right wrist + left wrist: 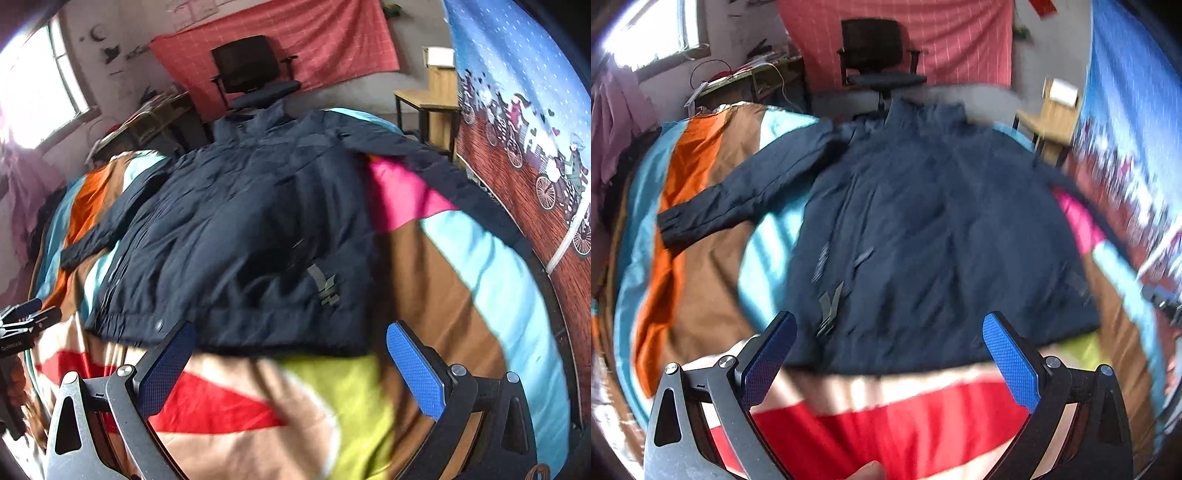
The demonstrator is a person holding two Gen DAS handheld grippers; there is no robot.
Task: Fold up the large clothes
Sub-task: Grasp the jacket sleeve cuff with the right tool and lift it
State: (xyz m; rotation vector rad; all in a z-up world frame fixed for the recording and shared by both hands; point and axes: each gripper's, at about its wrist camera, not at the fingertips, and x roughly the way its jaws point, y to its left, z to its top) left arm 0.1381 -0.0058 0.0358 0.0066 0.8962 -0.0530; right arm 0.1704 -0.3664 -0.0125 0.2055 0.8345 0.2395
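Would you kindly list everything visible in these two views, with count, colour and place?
Padded jacket: one, navy, spread flat on the bed, sleeves out.
Striped bedspread: one, orange, brown, light blue, red, under the jacket.
Office chair: one, black, beyond the bed.
Wall cloth: one, red checked, behind the chair.
Wooden table: one, light brown, far right.
Bicycle-print hanging: one, blue and red, right wall.
Left gripper: open, blue pads, above the hem.
Right gripper: open, blue pads, above the hem.
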